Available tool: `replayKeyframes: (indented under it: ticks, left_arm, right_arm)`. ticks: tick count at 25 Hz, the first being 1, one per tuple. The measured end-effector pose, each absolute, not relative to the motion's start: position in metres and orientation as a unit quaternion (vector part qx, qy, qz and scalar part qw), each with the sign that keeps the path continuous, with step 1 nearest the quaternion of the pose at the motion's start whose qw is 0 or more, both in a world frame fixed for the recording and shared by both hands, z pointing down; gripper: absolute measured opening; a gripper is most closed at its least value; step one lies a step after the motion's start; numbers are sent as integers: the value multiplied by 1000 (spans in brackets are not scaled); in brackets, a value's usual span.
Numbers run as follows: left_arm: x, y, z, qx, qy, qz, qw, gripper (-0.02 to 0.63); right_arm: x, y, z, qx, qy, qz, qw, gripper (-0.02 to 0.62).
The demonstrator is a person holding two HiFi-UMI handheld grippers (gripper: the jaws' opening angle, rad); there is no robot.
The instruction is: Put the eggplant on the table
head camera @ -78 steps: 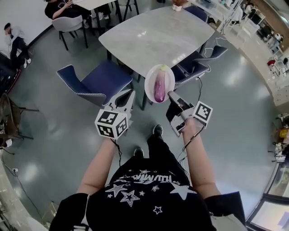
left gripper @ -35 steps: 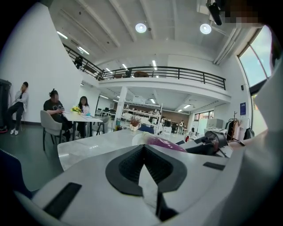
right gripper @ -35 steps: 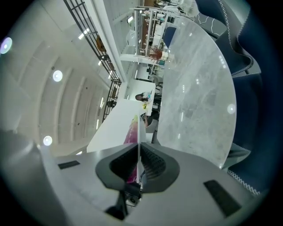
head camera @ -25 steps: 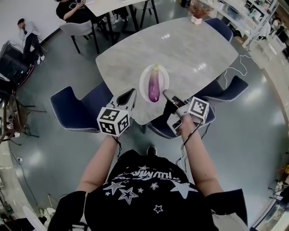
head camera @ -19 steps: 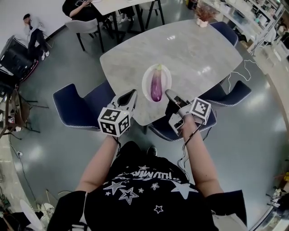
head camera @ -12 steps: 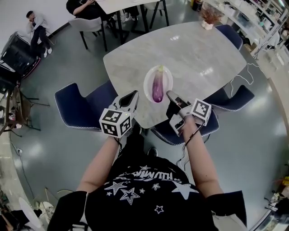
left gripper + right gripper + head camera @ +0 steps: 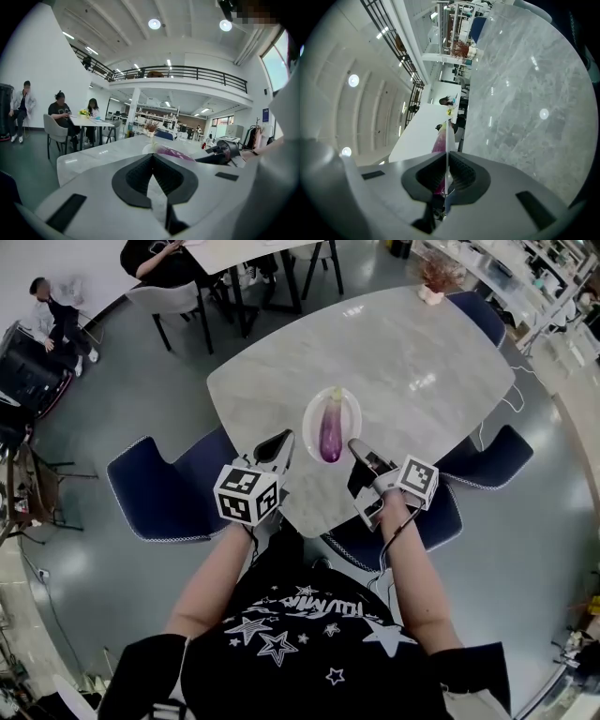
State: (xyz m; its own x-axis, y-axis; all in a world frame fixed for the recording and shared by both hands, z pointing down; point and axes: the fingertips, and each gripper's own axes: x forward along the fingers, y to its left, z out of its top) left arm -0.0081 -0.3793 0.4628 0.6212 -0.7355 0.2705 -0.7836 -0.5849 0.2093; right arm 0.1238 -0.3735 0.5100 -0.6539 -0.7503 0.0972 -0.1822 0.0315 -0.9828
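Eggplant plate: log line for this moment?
right gripper shut on plate rim; eggplant on plate; over table; left gripper shut, empty

- A blue chair is standing on the floor, out to the left of the jaws of the left gripper.
- Another blue chair is standing to the right of the jaws of the right gripper.
- A small potted plant is standing far beyond both pairs of jaws.
- A seated person is sitting at a second table, ahead and left of the left jaws.

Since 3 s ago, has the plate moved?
Yes. The plate, in the right gripper, went from off the table, beyond its near edge, to over its top.
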Motion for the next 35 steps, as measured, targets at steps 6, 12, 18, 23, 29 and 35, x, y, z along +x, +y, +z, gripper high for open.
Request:
replayKeyframes:
  ticks: [6, 12, 18, 23, 29, 35]
  left_arm:
    - [-18, -431, 479, 889, -417, 89, 168, 8]
    - [-27, -480, 501, 891, -402, 104, 185, 8]
    - [-22, -508, 525, 893, -386, 116, 197, 8]
    - [-23, -529, 539, 894, -378, 123, 208, 8]
    - [-19, -529, 551, 893, -370, 132, 219, 8]
    - [-14, -530, 559, 895, -363, 138, 222, 8]
  right_arm:
    - [121, -418, 535, -369, 664, -609, 228, 21]
    - [112, -460, 567, -390, 646, -619, 220, 21]
    - [113, -481, 601, -404, 626, -632, 213, 21]
    - [117, -498, 625, -424, 615, -636, 196, 21]
    - [121, -499, 646, -437, 604, -642, 179, 21]
    - [123, -500, 660, -446, 594, -647, 172, 21]
